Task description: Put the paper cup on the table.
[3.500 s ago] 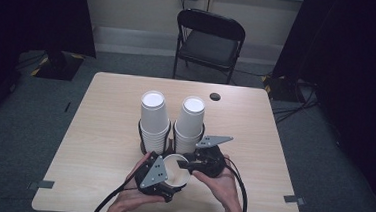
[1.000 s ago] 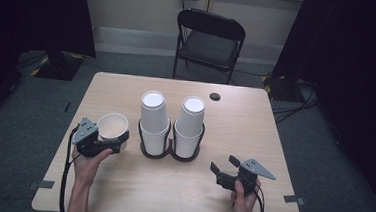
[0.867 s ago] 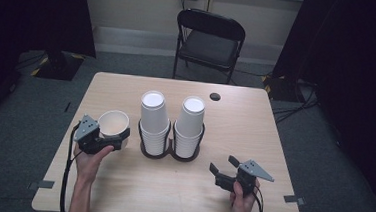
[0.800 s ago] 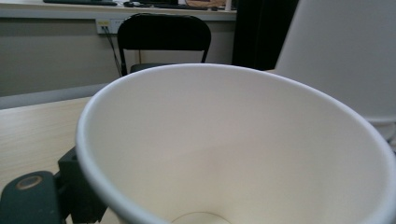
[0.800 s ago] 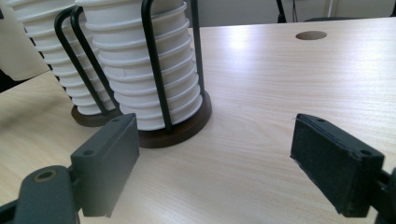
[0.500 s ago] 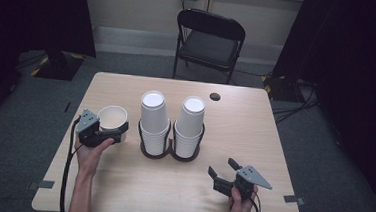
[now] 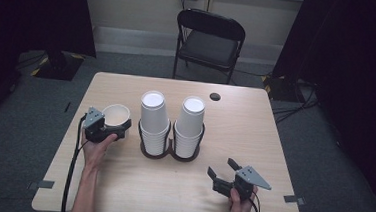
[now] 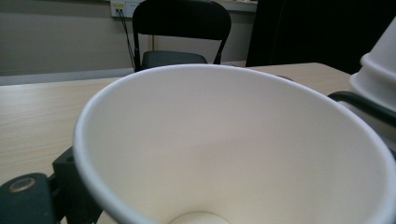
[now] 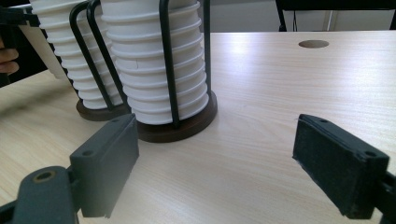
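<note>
A single white paper cup (image 7: 116, 114) is held at the table's left side, mouth up, with my left gripper (image 7: 116, 127) shut on its lower part. In the left gripper view the cup (image 8: 233, 140) looms large, and one black finger (image 8: 70, 186) presses its left wall. Two tall stacks of white cups (image 7: 154, 119) (image 7: 191, 122) stand upside down in a black wire holder (image 7: 167, 153) at mid-table. My right gripper (image 7: 222, 170) rests open near the front right, with nothing between its fingers. In its own view the right gripper (image 9: 215, 163) points at the holder base (image 9: 180, 128).
A black folding chair (image 7: 208, 37) stands beyond the table's far edge. A dark round hole (image 7: 215, 96) sits in the tabletop behind the stacks, seen too in the right gripper view as the hole (image 9: 313, 44). Bare wood (image 7: 170, 190) lies between the two hands.
Earlier both grippers met at one cup in front of the holder. Since then the left one carried it to the left and slightly farther back, and the right one drew back toward the front edge.
</note>
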`<act>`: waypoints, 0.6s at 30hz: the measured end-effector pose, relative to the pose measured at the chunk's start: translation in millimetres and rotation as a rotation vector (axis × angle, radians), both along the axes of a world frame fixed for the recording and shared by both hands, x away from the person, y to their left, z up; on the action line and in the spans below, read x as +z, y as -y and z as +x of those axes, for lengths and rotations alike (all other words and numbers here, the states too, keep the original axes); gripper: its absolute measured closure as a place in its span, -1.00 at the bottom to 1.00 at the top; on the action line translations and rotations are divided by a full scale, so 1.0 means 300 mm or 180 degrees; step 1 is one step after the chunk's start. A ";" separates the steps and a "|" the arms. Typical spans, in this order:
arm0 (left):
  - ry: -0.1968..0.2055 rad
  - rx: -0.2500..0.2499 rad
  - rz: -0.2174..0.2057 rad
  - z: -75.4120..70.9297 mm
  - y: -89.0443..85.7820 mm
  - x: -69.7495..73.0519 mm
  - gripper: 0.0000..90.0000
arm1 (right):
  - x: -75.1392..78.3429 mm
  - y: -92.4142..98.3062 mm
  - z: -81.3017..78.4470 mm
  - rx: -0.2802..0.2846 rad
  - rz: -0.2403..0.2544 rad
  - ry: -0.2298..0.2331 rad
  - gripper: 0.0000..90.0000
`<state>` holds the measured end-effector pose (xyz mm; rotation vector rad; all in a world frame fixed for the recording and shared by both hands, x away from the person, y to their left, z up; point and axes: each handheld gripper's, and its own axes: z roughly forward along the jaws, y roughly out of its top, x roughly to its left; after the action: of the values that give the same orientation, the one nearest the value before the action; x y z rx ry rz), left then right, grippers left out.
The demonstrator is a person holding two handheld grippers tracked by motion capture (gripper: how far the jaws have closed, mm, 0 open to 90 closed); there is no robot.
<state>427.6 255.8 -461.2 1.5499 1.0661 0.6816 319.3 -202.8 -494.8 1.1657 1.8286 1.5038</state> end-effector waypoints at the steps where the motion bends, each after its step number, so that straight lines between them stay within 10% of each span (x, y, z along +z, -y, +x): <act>1: -0.0011 0.0011 -0.0022 0.003 0.000 -0.004 -0.83 | 0.000 -0.001 0.001 0.0005 -0.0007 -0.0006 -0.69; 18: -0.0395 0.0149 0.0362 0.030 0.025 -0.073 -0.73 | 0.000 -0.004 -0.002 -0.0013 -0.0036 0.0026 -0.69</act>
<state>436.6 248.2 -483.2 1.6875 1.1764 0.6956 318.8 -201.7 -494.8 1.1556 1.8259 1.4920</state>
